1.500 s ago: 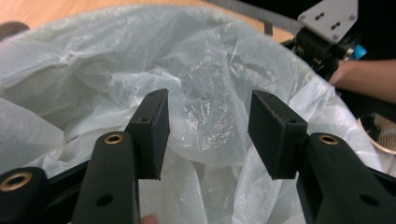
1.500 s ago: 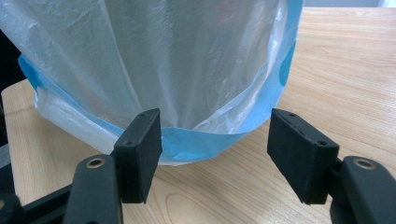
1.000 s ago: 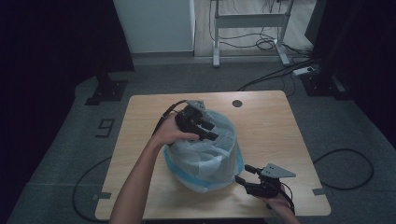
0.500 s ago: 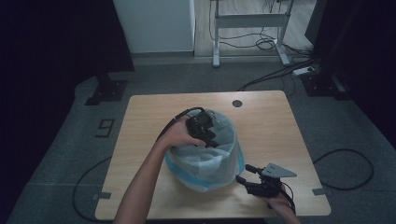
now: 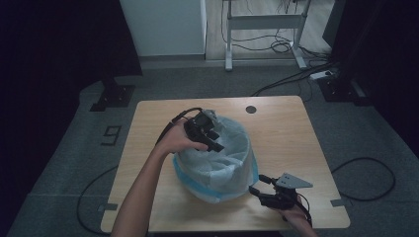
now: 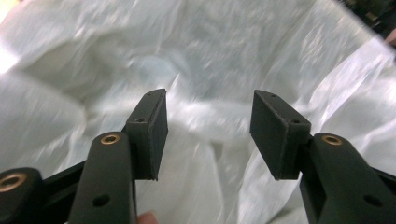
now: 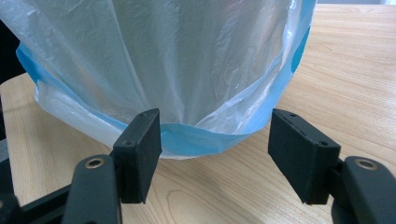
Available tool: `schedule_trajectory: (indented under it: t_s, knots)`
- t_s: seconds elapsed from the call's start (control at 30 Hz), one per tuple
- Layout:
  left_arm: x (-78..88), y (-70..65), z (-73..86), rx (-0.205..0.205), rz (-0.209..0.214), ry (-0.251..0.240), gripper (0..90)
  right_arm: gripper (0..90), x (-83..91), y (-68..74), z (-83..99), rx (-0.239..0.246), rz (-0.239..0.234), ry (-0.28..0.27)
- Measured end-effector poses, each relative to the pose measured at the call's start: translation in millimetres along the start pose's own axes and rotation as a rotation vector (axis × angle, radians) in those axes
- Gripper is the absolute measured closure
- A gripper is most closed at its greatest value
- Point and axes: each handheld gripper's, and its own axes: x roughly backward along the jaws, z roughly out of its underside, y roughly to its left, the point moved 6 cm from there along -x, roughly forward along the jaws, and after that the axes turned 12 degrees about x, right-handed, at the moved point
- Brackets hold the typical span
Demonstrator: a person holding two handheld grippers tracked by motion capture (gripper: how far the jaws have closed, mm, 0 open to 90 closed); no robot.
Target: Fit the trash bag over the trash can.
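Note:
A white plastic bag (image 5: 225, 165) with a blue hem (image 7: 196, 137) lines a round bin in the middle of the wooden table (image 5: 286, 133). My left gripper (image 5: 216, 140) hangs over the bag's far-left rim and points into its mouth. Its jaws stand open and have just opened a little further. In the left gripper view only crumpled bag film (image 6: 233, 56) lies beyond my left gripper (image 6: 208, 126), with no pad pressing on it. My right gripper (image 5: 259, 184) rests low at the bin's near-right side. In the right gripper view my right gripper (image 7: 215, 149) is open, with the blue hem just ahead of its pads.
A dark round hole (image 5: 251, 109) sits in the table's far edge area. Bare wood (image 7: 355, 60) lies right of the bin. On the floor are cables (image 5: 365, 173), a taped "9" (image 5: 112, 134), and a desk frame (image 5: 264, 22) behind the table.
My left gripper dipped slightly right over the bag's mouth, then drew back up-left to the rim. The right gripper has stayed where it was.

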Motion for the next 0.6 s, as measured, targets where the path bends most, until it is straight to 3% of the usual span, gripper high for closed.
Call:
schedule_trajectory:
  t_s: [0.2, 0.43, 0.57, 0.6]
  knots:
    - [0.2, 7.9, 9.6, 0.024, -0.036, 0.042, 46.3, 34.2, -1.3, 0.8, 0.7, 0.004, -0.003, 0.006]
    - [-11.2, 10.8, 17.4, 0.027, -0.076, 0.14, 45.6, 34.1, -1.0, 0.8, 1.2, 0.008, -0.002, 0.009]
    - [-12.7, 10.5, 17.3, 0.023, -0.08, 0.141, 45.1, 34.0, -0.8, 0.7, 0.8, 0.01, -0.001, 0.007]
    - [-11.0, 10.5, 16.4, 0.028, -0.078, 0.119, 45.0, 34.0, -0.7, 0.7, 0.7, 0.01, 0.0, 0.007]
